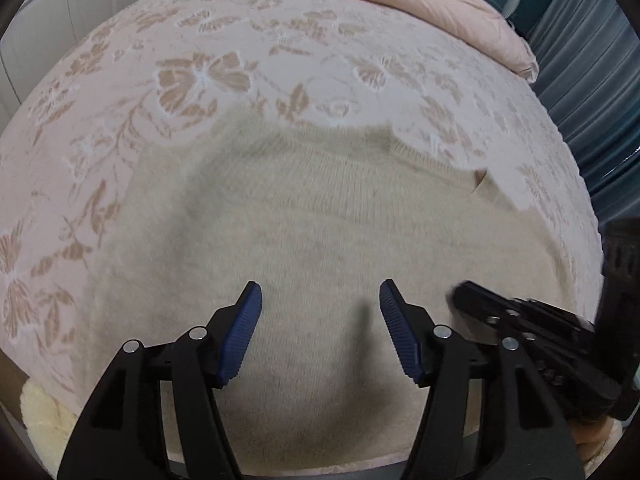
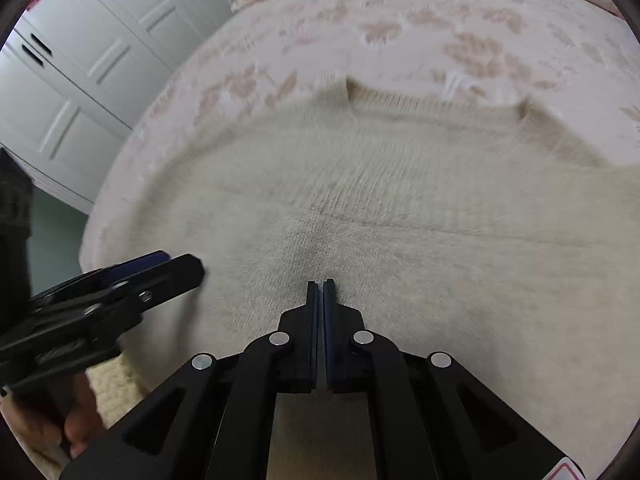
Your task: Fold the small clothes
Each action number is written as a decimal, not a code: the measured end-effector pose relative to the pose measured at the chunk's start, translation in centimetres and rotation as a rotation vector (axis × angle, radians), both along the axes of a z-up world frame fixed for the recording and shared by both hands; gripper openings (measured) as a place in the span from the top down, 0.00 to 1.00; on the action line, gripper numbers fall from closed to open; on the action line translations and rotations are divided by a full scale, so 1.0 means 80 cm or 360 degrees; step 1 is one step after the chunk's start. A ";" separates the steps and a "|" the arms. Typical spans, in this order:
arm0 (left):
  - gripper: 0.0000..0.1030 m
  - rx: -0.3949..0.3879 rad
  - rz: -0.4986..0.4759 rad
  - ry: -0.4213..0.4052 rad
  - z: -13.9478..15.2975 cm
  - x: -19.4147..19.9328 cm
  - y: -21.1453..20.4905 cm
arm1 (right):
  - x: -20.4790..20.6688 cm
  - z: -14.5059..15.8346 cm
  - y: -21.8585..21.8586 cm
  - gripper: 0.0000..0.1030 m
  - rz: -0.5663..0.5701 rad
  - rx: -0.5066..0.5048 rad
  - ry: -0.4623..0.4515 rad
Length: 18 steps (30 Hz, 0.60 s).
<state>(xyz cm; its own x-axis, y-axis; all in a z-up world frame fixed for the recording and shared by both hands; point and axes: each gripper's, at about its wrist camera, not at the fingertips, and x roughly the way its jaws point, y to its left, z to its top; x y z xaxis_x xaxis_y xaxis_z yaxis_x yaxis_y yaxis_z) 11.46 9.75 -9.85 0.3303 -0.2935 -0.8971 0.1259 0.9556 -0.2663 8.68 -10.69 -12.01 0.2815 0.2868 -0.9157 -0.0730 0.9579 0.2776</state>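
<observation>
A cream knitted sweater [image 1: 320, 220] lies spread flat on the bed, its ribbed edge at the far side. It also fills the right wrist view [image 2: 400, 200]. My left gripper [image 1: 320, 300] is open and empty, just above the near part of the sweater. My right gripper [image 2: 321, 286] is shut, its tips pressed on the knit where the fabric puckers; whether it pinches cloth I cannot tell. The right gripper shows at the right edge of the left wrist view [image 1: 520, 320], and the left gripper at the left of the right wrist view [image 2: 120, 288].
A pink floral bedspread [image 1: 200, 80] covers the bed. A pink pillow [image 1: 400, 0] lies at the far end. White cupboard doors [image 2: 80, 80] stand left of the bed; blue curtains [image 1: 580, 80] hang at the right. A fluffy cream cloth [image 1: 40, 420] sits at the near left edge.
</observation>
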 end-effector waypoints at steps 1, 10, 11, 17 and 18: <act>0.42 -0.0010 0.0032 0.0012 -0.009 -0.002 0.002 | 0.005 0.004 0.002 1.00 -0.0023 -0.0004 -0.0015; 0.27 0.0024 0.0006 -0.0019 -0.019 0.000 -0.004 | -0.026 0.033 -0.147 1.00 -0.0418 -0.0213 -0.0027; 0.26 0.0029 0.0001 -0.0019 -0.019 0.001 -0.007 | -0.038 0.037 -0.174 1.00 -0.0512 -0.0009 -0.0028; 0.19 0.0129 -0.0064 -0.0054 -0.021 -0.003 -0.021 | -0.093 0.075 -0.252 0.97 -0.0732 -0.0233 -0.0170; 0.18 0.0143 -0.0074 -0.0059 -0.022 -0.003 -0.024 | -0.091 0.056 -0.262 1.00 -0.0721 -0.0349 -0.0064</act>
<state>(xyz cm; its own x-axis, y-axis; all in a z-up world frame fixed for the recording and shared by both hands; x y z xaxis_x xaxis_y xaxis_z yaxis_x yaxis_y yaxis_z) 11.20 7.83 -11.61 0.3516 -0.2285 -0.9078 0.1791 0.9683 -0.1743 1.42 -31.61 -7.52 0.3697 -0.0699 -0.9265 0.3568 0.9314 0.0721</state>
